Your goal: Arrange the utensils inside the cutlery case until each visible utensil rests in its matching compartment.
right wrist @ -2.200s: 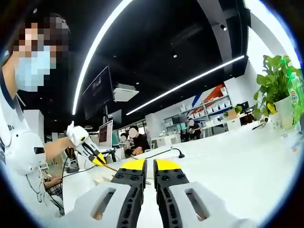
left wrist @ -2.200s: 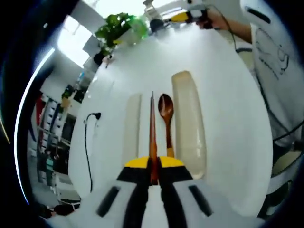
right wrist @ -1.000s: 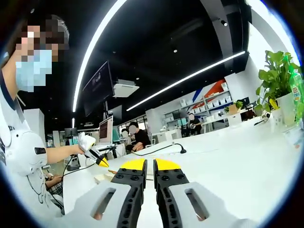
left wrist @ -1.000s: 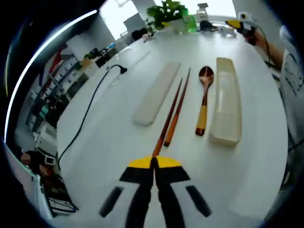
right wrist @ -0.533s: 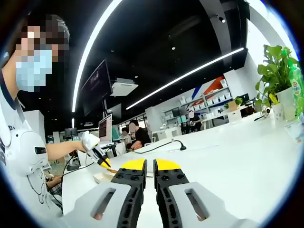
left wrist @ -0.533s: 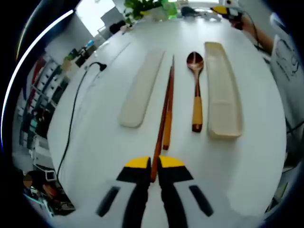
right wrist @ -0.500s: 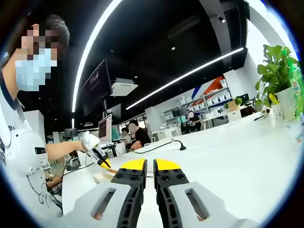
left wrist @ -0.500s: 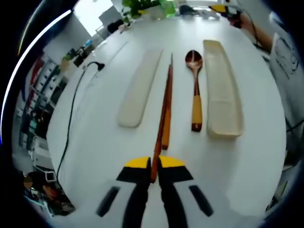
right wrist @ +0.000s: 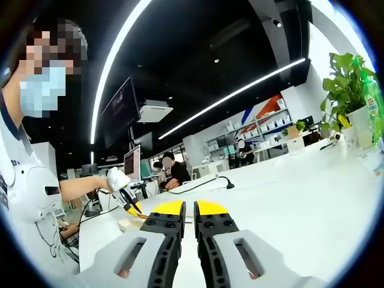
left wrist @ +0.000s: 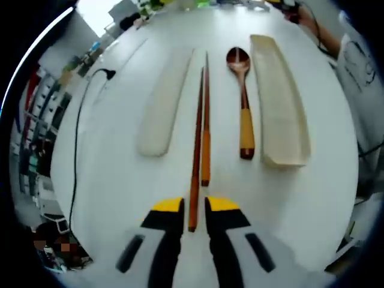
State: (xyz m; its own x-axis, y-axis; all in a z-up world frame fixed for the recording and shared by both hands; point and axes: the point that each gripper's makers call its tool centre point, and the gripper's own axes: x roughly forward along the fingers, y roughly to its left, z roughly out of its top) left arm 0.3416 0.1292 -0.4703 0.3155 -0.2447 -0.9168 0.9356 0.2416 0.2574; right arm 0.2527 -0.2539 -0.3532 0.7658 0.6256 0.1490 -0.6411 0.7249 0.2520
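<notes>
In the left gripper view, my left claw [left wrist: 194,211] stands slightly parted, and the near end of one chopstick [left wrist: 195,156] lies in the gap between its yellow tips; I cannot tell whether the jaws touch it. I count two chopsticks: that one, and a second chopstick [left wrist: 206,120] just to its right, running ahead of the claw side by side. There is one wooden spoon [left wrist: 242,102] further right, bowl at the far end. One open cutlery case [left wrist: 278,102] lies right of the spoon, and one lid [left wrist: 163,102] lies left of the chopsticks. All rest on a white table [left wrist: 114,174]. A black cable [left wrist: 77,138] trails along its left side.

In the right gripper view, my right claw [right wrist: 189,209] has its jaws nearly together with nothing between them. Ahead and to its left, the left claw shows small above the table [right wrist: 300,192]. A potted plant [right wrist: 348,96] stands far right. The room behind is an office with strip lights, shelves and seated people. I can read no writing.
</notes>
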